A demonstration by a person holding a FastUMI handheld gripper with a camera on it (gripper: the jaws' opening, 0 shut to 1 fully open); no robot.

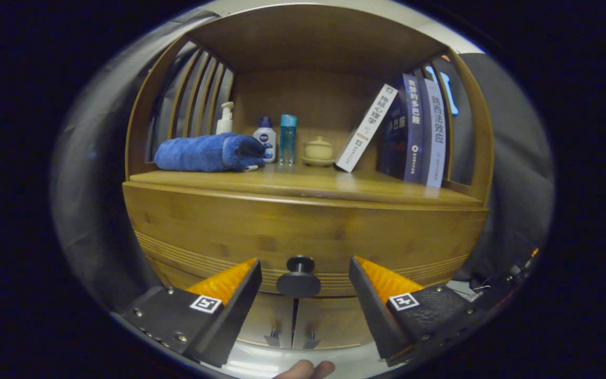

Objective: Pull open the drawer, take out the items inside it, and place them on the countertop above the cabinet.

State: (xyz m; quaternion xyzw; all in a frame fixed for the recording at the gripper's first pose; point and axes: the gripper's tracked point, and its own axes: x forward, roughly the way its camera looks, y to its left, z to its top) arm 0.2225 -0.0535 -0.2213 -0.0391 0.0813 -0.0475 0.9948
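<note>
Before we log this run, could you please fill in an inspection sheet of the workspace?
Surface: wooden countertop, front part bare.
Job's things: drawer closed; its knob between the fingers, untouched.
Clutter: blue towel, pump bottle, two small bottles, lidded cup, books, one leaning.
Grippers: hand-held gripper open, straddling the knob.
Cables: some cabling at right of the cabinet.
Surroundings: cabinet doors below; fingertips beneath.

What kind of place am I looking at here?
Likely a mock home corner: a wooden cabinet whose countertop holds a folded towel and books. The open tongs flank the drawer knob.
</note>
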